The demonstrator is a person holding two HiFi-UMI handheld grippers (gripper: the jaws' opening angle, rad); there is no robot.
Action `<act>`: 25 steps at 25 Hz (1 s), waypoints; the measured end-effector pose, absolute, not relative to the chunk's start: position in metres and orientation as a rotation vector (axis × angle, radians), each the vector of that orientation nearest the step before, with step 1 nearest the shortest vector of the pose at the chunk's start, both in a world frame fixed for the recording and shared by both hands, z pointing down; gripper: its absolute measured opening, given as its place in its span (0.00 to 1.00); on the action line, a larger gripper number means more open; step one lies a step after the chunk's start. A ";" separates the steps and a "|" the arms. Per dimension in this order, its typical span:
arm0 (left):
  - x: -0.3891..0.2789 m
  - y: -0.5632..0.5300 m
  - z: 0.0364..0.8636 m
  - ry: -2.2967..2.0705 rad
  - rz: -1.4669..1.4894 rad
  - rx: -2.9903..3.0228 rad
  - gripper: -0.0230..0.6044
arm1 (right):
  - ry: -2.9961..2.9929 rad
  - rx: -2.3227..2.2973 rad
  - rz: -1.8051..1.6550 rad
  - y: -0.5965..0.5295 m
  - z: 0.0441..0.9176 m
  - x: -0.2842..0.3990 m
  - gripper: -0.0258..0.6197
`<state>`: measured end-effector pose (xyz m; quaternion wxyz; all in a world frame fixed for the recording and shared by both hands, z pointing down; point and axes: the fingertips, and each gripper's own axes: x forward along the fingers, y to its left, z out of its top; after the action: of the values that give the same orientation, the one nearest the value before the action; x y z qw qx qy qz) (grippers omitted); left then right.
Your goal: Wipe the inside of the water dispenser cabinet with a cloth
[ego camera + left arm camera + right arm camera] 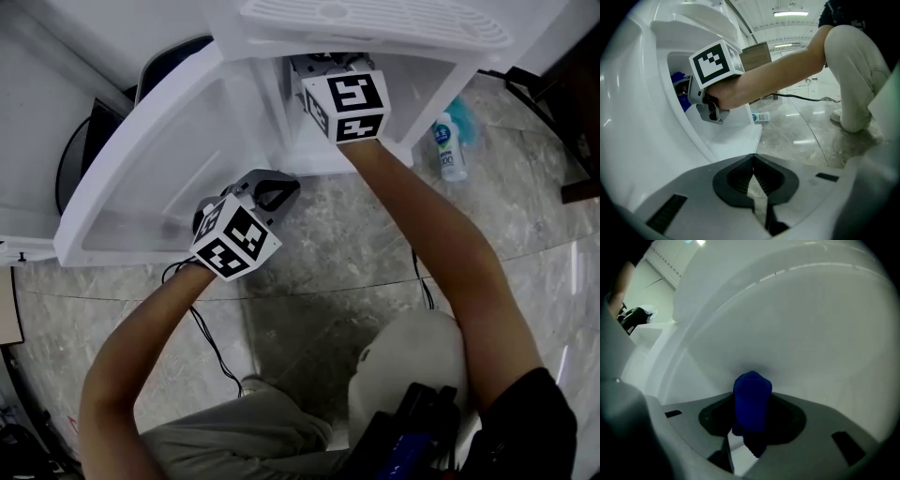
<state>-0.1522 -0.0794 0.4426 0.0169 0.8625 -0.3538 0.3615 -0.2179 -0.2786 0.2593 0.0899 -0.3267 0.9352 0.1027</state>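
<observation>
The white water dispenser cabinet [427, 70] stands open, its door [159, 159] swung out to the left. My right gripper [323, 66] reaches into the cabinet; in the head view its jaws are hidden behind the marker cube. In the right gripper view it [751, 427] is shut on a rolled blue cloth [751, 404], whose tip is against the white inner wall [797, 333]. The left gripper view shows that cloth [679, 82] just inside the opening. My left gripper [279, 192] hovers by the door's lower corner, shut [754, 180] and holding nothing.
A small white bottle [450, 150] lies on the marble floor to the right of the cabinet, next to something light blue [464, 117]. A black cable [211, 342] runs across the floor by the person's knee. The grated drip tray [375, 19] juts out above the opening.
</observation>
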 end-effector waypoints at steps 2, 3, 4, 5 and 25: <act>-0.154 -0.079 0.443 -1.104 1.127 2.674 0.05 | 2.756 -0.980 0.296 -0.281 0.253 -0.220 0.27; -0.155 -0.079 0.444 -1.105 1.129 2.672 0.05 | 2.747 -0.987 0.297 -0.285 0.251 -0.222 0.27; -0.155 -0.079 0.443 -1.105 1.129 2.672 0.05 | 2.741 -0.998 0.303 -0.289 0.249 -0.223 0.27; -0.154 -0.079 0.443 -1.104 1.129 2.673 0.05 | 2.738 -1.013 0.314 -0.294 0.248 -0.225 0.27; -0.148 -0.077 0.449 -1.072 1.106 2.673 0.05 | 2.736 -1.078 0.224 -0.315 0.252 -0.230 0.27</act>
<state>-0.1482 -0.0768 0.4491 0.0283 0.8661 -0.3474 0.3583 -0.2301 -0.3152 0.2520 0.0961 -0.3640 0.9233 0.0758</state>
